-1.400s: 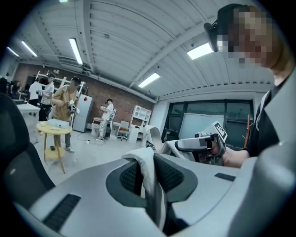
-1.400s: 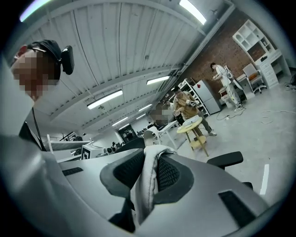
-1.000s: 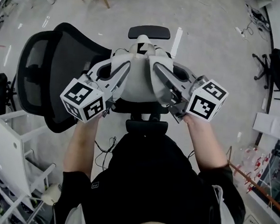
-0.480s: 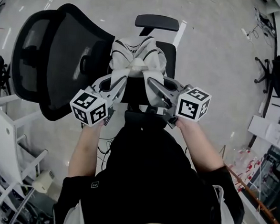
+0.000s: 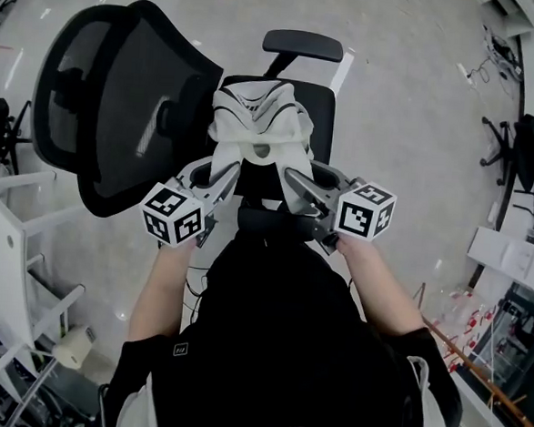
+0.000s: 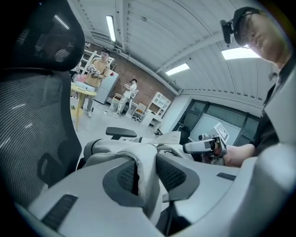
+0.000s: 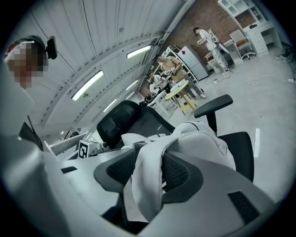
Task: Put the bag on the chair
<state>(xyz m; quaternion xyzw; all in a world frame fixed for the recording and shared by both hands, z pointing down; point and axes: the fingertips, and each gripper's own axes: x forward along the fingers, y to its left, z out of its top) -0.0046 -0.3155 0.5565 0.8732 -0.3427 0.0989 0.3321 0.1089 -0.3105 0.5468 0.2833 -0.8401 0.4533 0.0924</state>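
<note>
A white bag [image 5: 259, 125] rests on the seat [image 5: 322, 101] of a black office chair, whose mesh backrest [image 5: 119, 106] stands to its left. Two straps run from the bag back to my grippers. My left gripper [image 5: 220, 164] has its jaws opening, and the pads still press the left strap [image 6: 146, 172] between them. My right gripper [image 5: 292, 175] also has its jaws opening, standing wide, and the right strap [image 7: 147, 178] hangs loosely between the pads. In the right gripper view the bag [image 7: 199, 143] sits on the seat [image 7: 240, 148] below the armrest [image 7: 213, 105].
A white rack [image 5: 17, 264] stands at the left by the chair. Another black chair [image 5: 529, 117] and boxes stand at the right. Cables lie on the floor under the chair. People [image 6: 99, 69] stand far back in the room.
The bag has come down from in front of me onto the chair seat. Both grippers have drawn back towards me, and the straps now stretch from the bag to the jaws.
</note>
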